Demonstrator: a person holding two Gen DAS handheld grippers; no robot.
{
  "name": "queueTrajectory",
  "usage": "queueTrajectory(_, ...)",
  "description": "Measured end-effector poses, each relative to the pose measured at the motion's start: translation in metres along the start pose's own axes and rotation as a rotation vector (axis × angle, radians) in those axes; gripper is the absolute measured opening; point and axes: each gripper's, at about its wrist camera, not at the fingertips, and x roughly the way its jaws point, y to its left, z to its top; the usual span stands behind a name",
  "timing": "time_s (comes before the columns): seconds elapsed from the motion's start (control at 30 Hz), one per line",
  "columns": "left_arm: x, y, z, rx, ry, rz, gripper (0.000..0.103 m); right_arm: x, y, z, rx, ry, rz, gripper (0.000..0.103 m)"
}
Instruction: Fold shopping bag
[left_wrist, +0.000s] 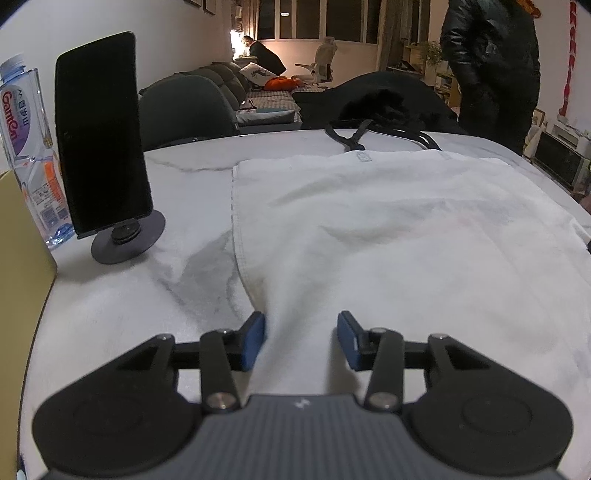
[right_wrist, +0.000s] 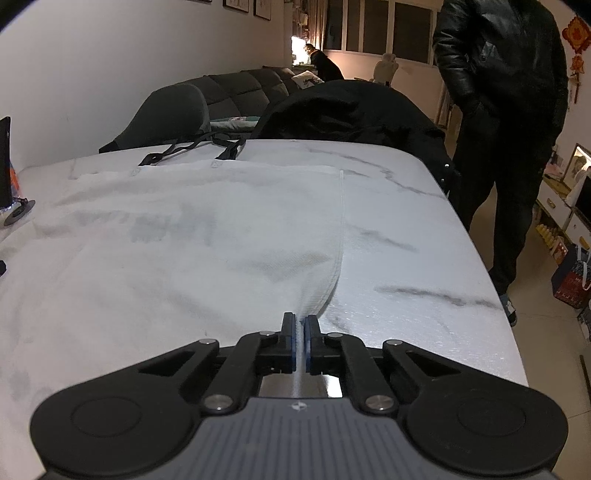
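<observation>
The left gripper (left_wrist: 301, 339) is held with its 2 blue pads (left_wrist: 254, 340) apart, and a raised near corner of the white shopping bag (left_wrist: 388, 236) lies between them without being pinched. The right gripper (right_wrist: 300, 341) is closed tight on the bag's other near corner, the cloth being drawn up into a ridge at the fingertips. The bag is spread flat on the marble table (left_wrist: 122, 295), its dark handles (left_wrist: 354, 136) lying toward the far edge. A phone on a round stand (left_wrist: 101, 147) and a water bottle (left_wrist: 26, 147) are seen at the table's left. A person in a dark jacket (right_wrist: 498, 92) is seen standing beyond the table's right side.
</observation>
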Motion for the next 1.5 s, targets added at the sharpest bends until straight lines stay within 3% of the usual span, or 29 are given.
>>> queueTrajectory(0.6,-0.003,-0.023,-0.007,0.049,0.005,-0.053,0.041,-0.014,-0.016,0.000,0.019,0.017,-0.046,0.004)
queueTrajectory(0.73,-0.003,-0.023,-0.008,0.053,0.005,-0.045,0.045,-0.014,-0.014,0.001,0.012,0.021,-0.056,0.005)
queueTrajectory(0.8,-0.005,-0.024,-0.006,0.061,0.007,-0.024,0.048,-0.016,-0.012,0.002,0.008,0.022,-0.072,0.010)
queueTrajectory(0.87,-0.006,-0.024,-0.003,0.068,0.004,-0.001,0.057,-0.021,-0.012,0.002,-0.001,0.012,-0.081,0.029)
queueTrajectory(0.93,-0.011,-0.024,0.002,0.072,-0.006,0.007,0.065,-0.025,-0.011,0.003,-0.015,0.004,-0.084,0.038)
queueTrajectory(1.17,-0.025,-0.044,0.025,0.162,-0.006,0.021,0.079,-0.033,0.009,0.021,-0.063,-0.001,-0.046,0.050)
queueTrajectory(1.5,-0.034,-0.076,0.053,0.232,-0.005,-0.050,0.081,-0.028,0.040,0.043,-0.099,-0.014,0.025,0.057)
